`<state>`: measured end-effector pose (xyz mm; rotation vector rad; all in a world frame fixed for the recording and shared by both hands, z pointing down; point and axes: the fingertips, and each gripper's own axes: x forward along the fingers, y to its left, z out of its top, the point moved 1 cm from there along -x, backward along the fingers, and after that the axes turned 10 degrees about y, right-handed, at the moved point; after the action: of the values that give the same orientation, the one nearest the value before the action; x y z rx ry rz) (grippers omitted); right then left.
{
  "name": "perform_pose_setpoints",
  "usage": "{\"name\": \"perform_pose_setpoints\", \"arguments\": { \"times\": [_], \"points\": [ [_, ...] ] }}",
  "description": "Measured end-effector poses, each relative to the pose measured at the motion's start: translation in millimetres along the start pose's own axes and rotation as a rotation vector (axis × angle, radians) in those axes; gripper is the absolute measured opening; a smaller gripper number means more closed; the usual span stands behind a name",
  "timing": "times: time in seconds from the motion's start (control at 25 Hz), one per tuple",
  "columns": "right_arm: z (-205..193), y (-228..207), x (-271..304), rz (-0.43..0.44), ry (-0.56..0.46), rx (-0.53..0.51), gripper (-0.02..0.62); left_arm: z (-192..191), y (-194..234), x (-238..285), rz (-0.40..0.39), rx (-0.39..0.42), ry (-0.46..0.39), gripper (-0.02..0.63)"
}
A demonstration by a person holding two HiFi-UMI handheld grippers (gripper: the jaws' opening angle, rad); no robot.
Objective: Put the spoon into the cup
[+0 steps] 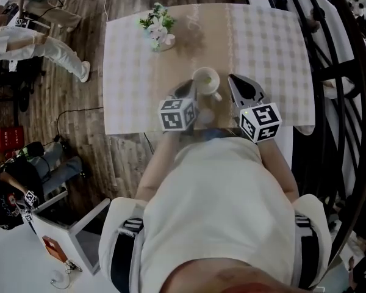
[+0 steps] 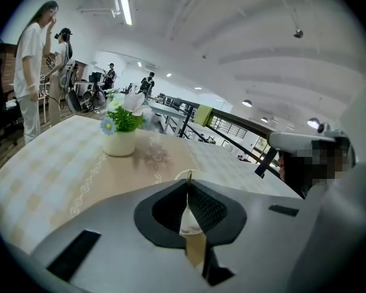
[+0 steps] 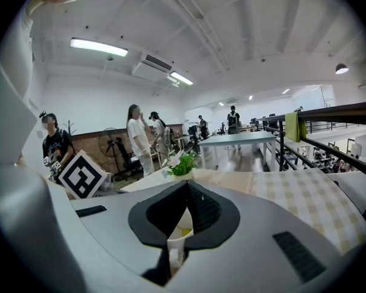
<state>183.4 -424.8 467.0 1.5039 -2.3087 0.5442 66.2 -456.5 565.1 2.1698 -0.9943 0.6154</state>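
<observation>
A white cup (image 1: 205, 80) with a side handle stands on the checked table (image 1: 262, 41) near its front edge. Something yellowish lies inside it. My left gripper (image 1: 192, 84) is shut just left of the cup's rim. In the left gripper view the cup (image 2: 192, 224) shows past the shut jaws (image 2: 188, 185), and a thin gold spoon handle (image 2: 189, 175) sticks up over the rim right at the tips. Whether the pads touch it is unclear. My right gripper (image 1: 230, 77) is shut just right of the cup. The right gripper view shows the cup (image 3: 182, 224) beyond its jaws (image 3: 187, 185).
A white pot of flowers (image 1: 160, 32) stands toward the table's far left. A dark railing (image 1: 329, 72) runs along the table's right side. A person in white (image 1: 43, 47) stands on the wooden floor to the left, and boxes lie near my feet.
</observation>
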Motion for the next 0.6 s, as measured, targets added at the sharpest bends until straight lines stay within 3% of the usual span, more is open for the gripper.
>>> {"name": "perform_pose_setpoints", "arguments": {
  "times": [0.32, 0.6],
  "points": [
    [5, -2, 13, 0.07, 0.012, -0.029, 0.0, -8, -3, 7, 0.053, 0.033, 0.021, 0.006],
    [3, 4, 19, 0.128, 0.029, -0.055, 0.0, -11, 4, 4, 0.092, 0.006, -0.004, 0.011]
  ]
}}
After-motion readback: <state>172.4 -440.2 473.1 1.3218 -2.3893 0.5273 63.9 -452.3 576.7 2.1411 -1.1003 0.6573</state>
